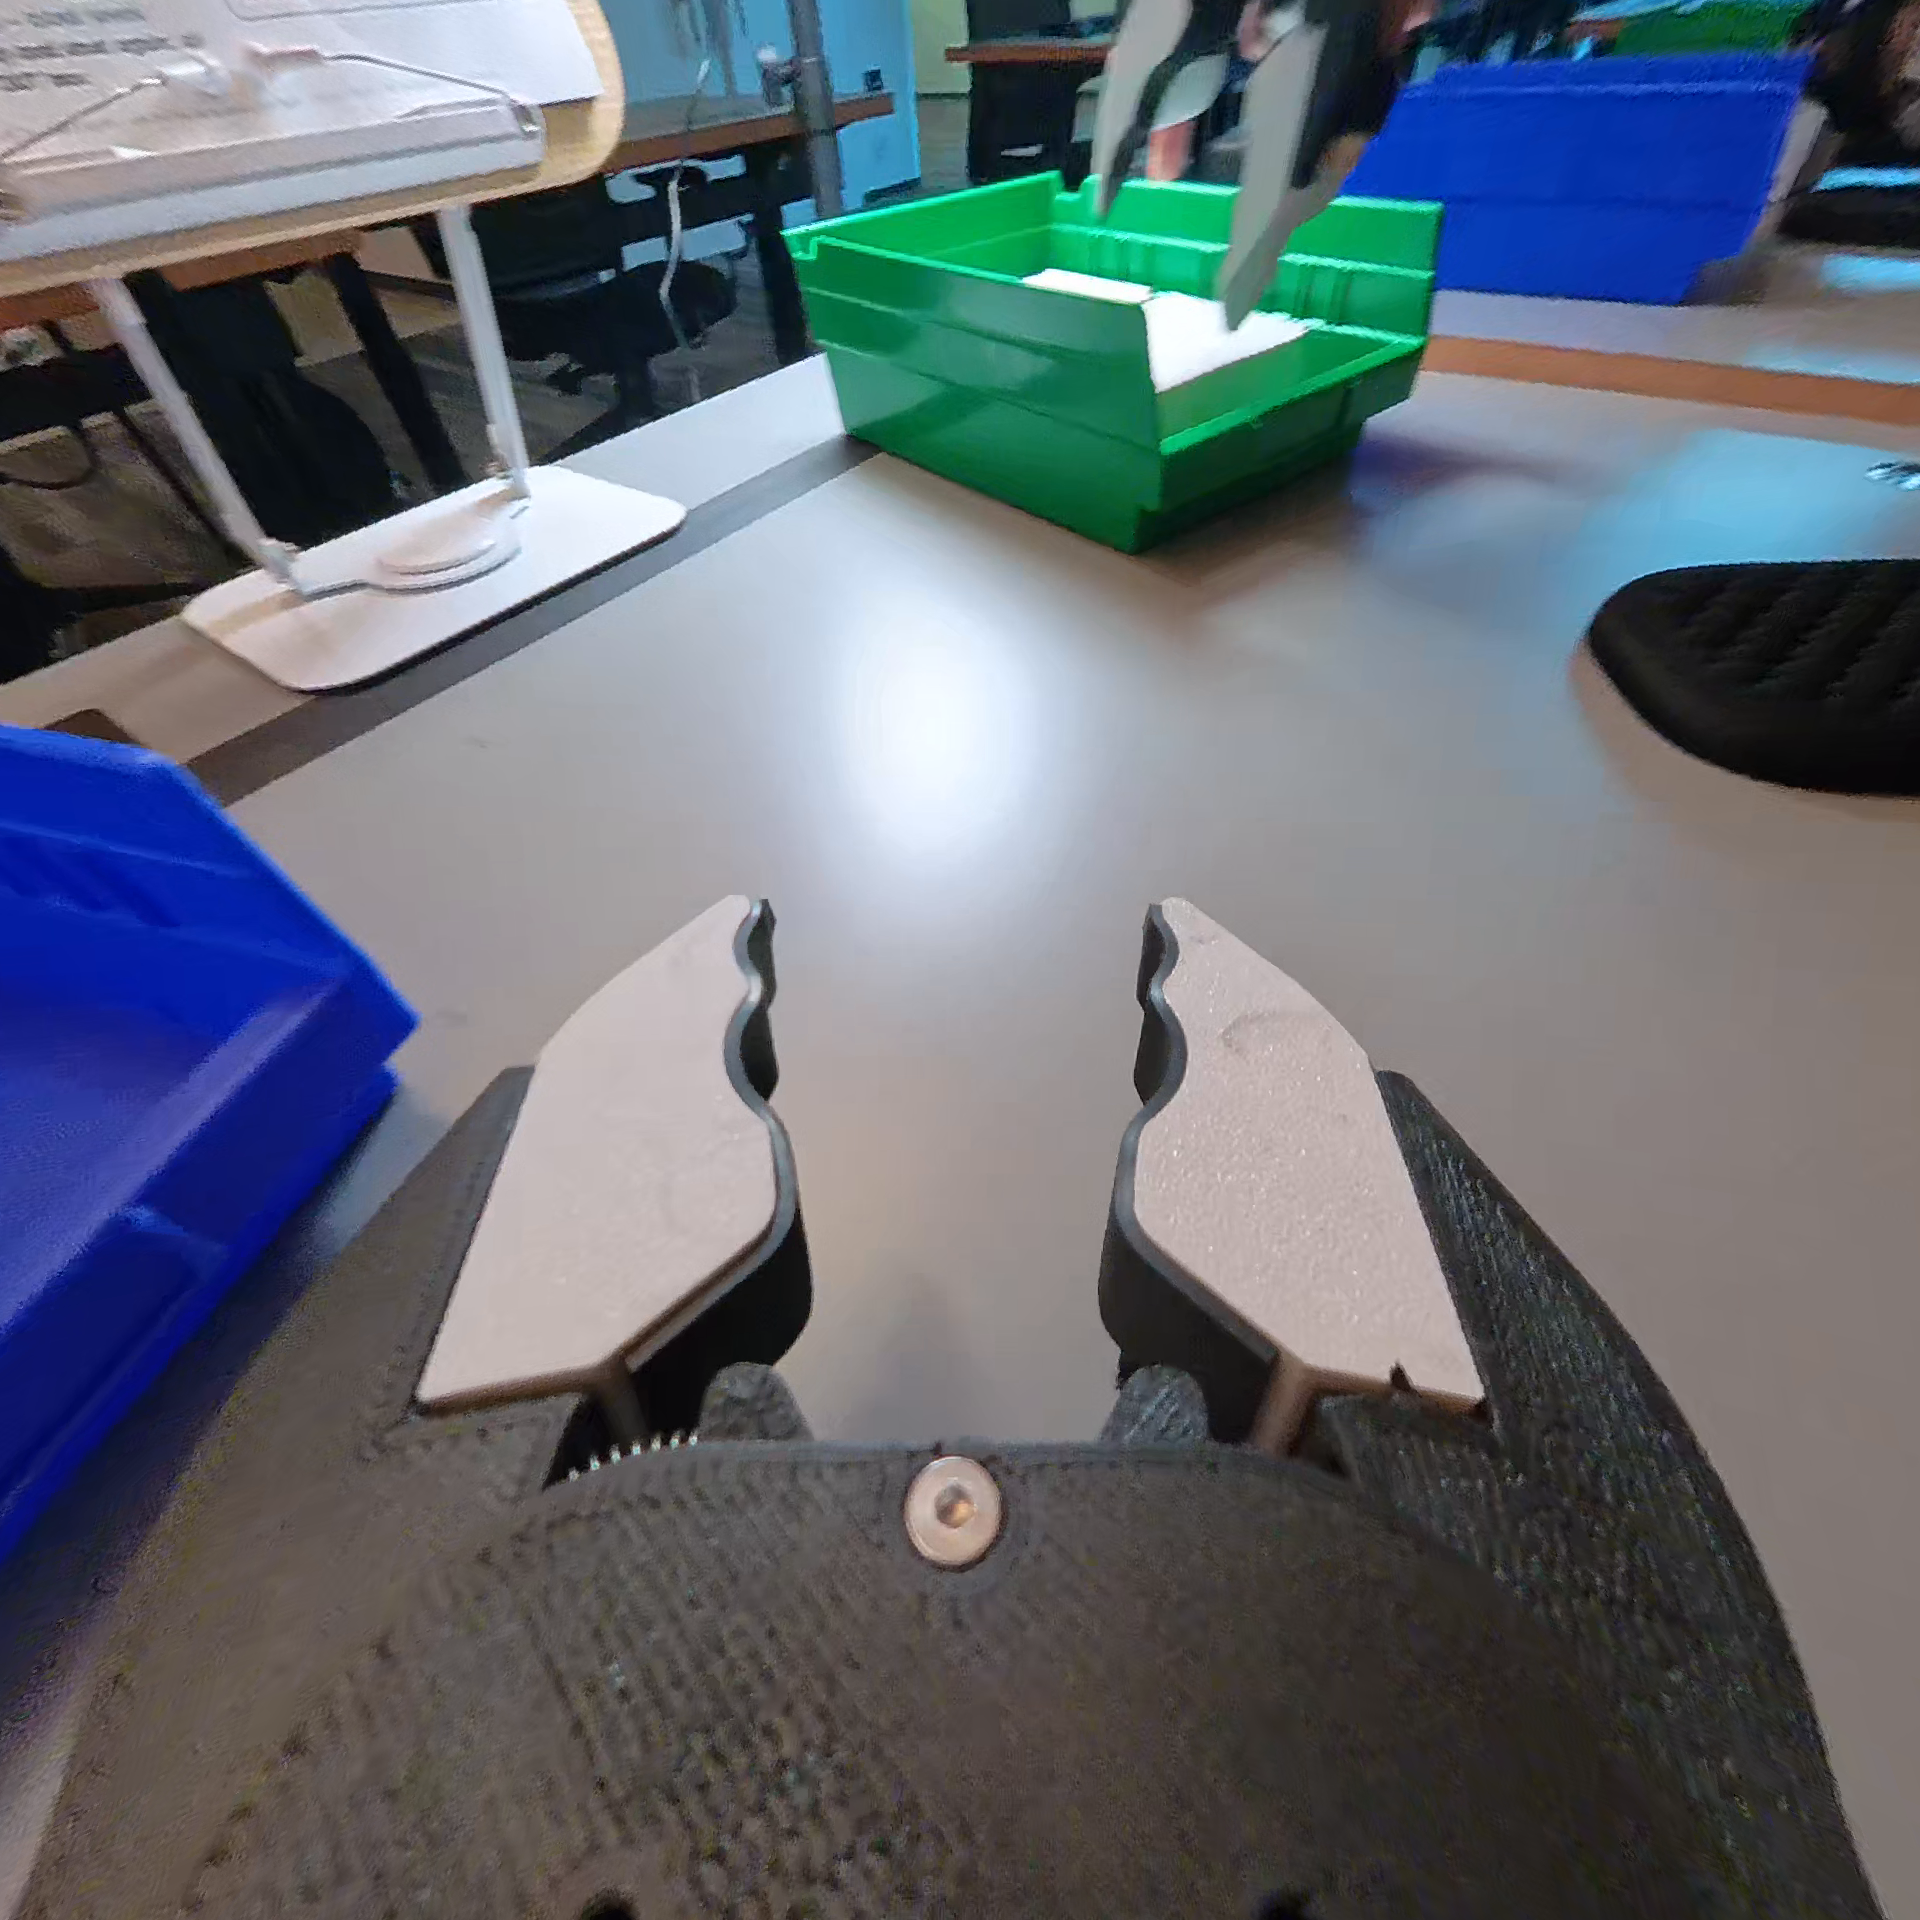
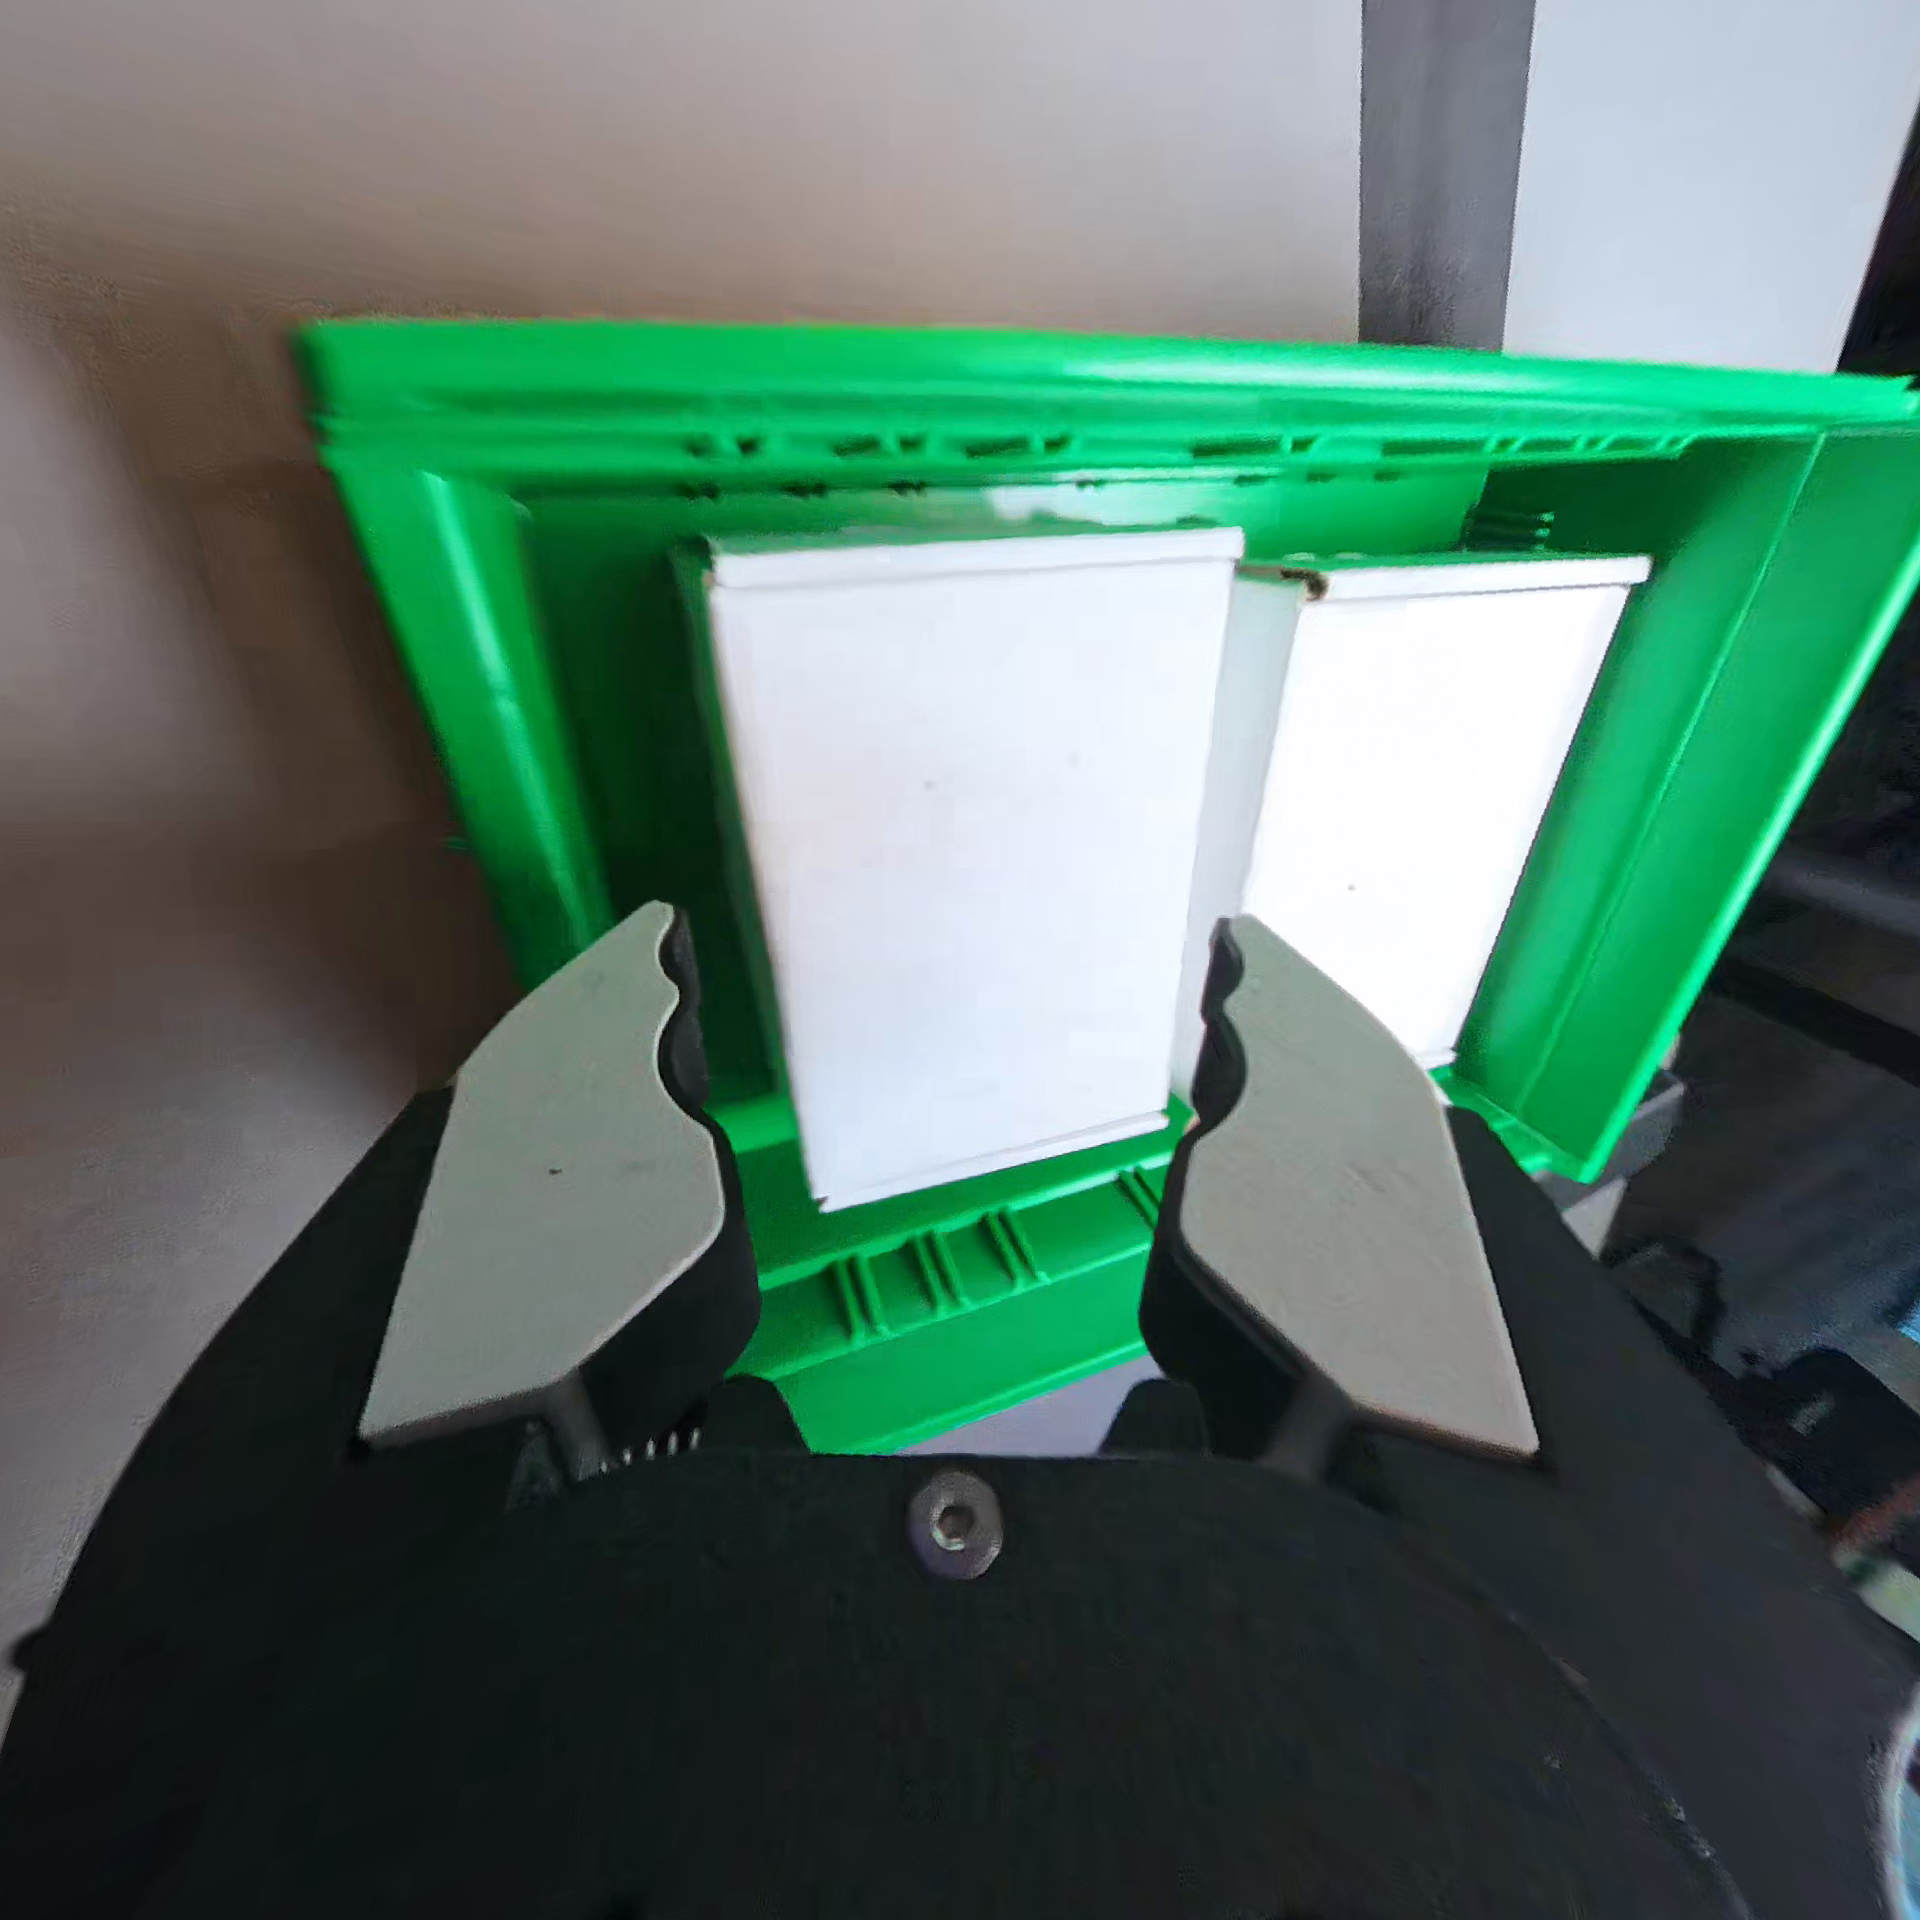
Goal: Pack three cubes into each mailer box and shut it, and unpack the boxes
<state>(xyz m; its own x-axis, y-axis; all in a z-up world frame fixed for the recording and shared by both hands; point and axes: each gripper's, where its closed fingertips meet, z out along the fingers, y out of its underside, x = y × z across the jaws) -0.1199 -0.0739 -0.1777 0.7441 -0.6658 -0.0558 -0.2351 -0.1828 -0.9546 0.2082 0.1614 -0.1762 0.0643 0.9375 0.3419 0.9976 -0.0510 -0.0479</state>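
Two shut white mailer boxes lie side by side in a green bin (image 2: 582, 831): one on the left (image 2: 966, 831), one on the right (image 2: 1423, 790). My right gripper (image 2: 951, 935) is open and hangs above the bin, its fingers either side of the left box's near end without touching it. In the left wrist view the green bin (image 1: 1039, 416) stands far across the table, with the right gripper (image 1: 1174, 249) above it. My left gripper (image 1: 956, 920) is open and empty, low over the bare grey table (image 1: 1039, 727). No cubes show.
A blue bin (image 1: 156, 1039) sits at the left beside my left gripper. A white stand (image 1: 436, 571) holding papers is at the table's far left edge. A black padded object (image 1: 1766, 675) lies at the right. More blue bins (image 1: 1590, 177) are behind the green bin. The grippers' ends are close to 40 centimetres from one another.
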